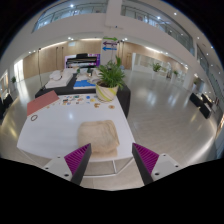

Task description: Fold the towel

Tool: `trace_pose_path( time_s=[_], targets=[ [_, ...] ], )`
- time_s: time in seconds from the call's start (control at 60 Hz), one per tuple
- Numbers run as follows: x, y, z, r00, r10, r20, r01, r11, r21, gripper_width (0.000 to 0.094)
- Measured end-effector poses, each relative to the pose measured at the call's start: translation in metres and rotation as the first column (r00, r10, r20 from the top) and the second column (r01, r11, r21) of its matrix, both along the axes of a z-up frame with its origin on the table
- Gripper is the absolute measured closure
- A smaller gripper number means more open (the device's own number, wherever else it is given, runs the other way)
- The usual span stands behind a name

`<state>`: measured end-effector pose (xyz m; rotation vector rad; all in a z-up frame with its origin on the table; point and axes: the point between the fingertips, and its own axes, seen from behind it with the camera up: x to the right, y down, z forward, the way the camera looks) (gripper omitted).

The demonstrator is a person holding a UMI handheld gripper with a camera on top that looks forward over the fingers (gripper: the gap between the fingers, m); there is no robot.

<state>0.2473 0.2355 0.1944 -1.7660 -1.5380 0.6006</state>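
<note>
A beige towel lies bunched in a rough folded heap on the white table, near the table's front edge. My gripper hovers above and just in front of the table edge, with the towel just ahead of the fingers and slightly to their left. The fingers are spread wide apart, their magenta pads showing, and nothing is between them.
A potted green plant stands at the table's far end. A pink sheet lies at the far left of the table, with small items near the middle. A chair frame sits below the front edge. Open shiny floor lies to the right.
</note>
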Motion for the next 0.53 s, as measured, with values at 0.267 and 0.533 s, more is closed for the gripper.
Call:
trace_pose_path(
  time_s=[0.267, 0.533],
  targets=[
    [0.083, -0.032, 0.048, 0.999, -0.030, -0.017, 0.030, 0.999, -0.015, 0.0083],
    [0.084, -0.030, 0.045, 0.999, -0.049, -0.022, 0.049, 0.999, 0.015, 0.0079]
  ],
)
